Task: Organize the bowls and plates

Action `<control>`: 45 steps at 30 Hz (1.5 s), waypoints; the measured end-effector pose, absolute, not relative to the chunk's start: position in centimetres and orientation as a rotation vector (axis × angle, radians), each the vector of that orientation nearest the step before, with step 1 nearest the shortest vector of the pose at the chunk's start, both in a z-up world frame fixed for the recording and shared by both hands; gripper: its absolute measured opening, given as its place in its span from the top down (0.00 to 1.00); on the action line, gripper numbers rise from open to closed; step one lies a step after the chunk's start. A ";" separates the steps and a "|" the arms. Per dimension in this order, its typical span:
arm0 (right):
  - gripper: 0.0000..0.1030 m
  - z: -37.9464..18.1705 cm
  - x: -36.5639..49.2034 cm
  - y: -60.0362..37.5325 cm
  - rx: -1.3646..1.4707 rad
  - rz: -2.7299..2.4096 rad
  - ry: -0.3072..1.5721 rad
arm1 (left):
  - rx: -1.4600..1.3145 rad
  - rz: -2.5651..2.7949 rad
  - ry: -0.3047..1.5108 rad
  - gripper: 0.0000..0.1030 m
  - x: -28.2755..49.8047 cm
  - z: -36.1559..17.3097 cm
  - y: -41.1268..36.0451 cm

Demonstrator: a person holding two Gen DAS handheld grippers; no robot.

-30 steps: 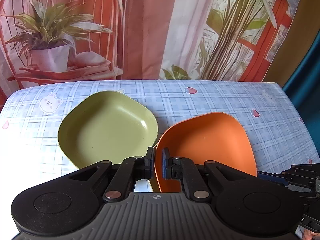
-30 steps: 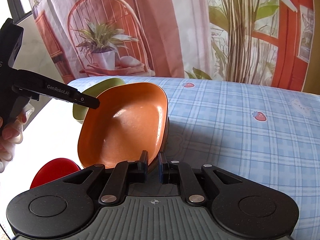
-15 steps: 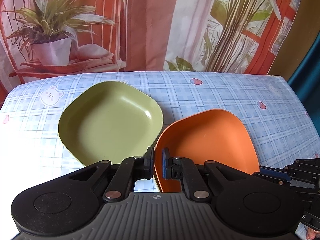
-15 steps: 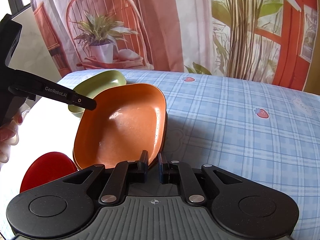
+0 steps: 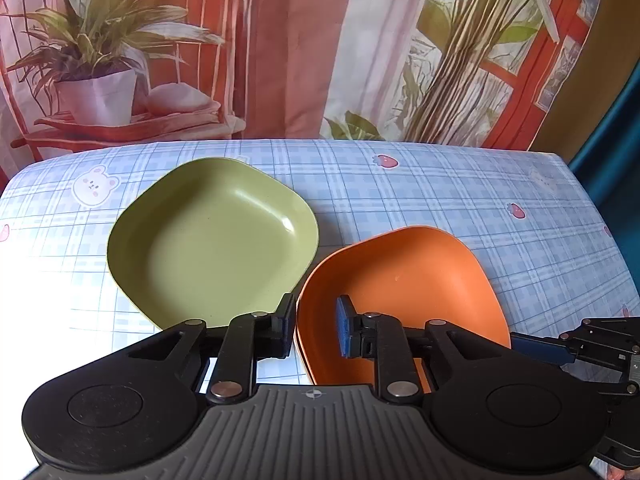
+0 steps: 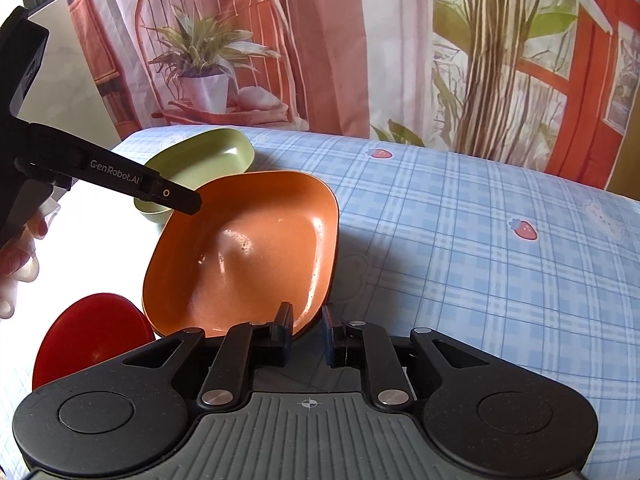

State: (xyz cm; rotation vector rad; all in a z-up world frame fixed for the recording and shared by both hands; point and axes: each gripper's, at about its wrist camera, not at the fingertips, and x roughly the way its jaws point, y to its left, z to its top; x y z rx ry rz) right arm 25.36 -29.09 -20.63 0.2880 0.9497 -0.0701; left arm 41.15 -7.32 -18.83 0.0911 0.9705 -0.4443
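The orange plate (image 5: 400, 292) sits on the checked cloth (image 5: 460, 200), just right of the green plate (image 5: 212, 240), their near corners almost touching. Both are squarish with rounded corners and raised rims, smooth and faintly glossy like moulded plastic; a second rim line under the orange one hints at another plate stacked beneath. The left gripper (image 5: 316, 322) has just been opening: its jaws stand a little apart astride the orange plate's near-left rim, with a gap showing at the inner blue pad. The right gripper (image 6: 306, 328) has also just been opening, jaws narrowly parted at the plate's near-right corner, the rim between them; whether the pads press it, I cannot tell. Only the right view shows a round red disc (image 6: 92, 336) at the near left, a hand (image 6: 18, 252) at the left gripper's grip, and streaks on the orange plate's floor. Only the left view shows the bear print (image 5: 96, 186) on the cloth.
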 end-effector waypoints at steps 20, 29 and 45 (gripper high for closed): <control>0.76 -15.3 29.9 -30.3 0.218 -0.043 0.846 | -0.102 -0.275 0.832 0.63 41.2 -16.9 1.0; 0.73 -16.7 37.3 -28.9 0.272 0.027 0.817 | -0.208 -0.204 0.826 0.63 42.4 -18.0 3.5; 0.74 -23.1 45.2 -27.4 0.370 -0.038 1.007 | -0.318 -0.176 0.895 0.84 43.4 -22.1 3.6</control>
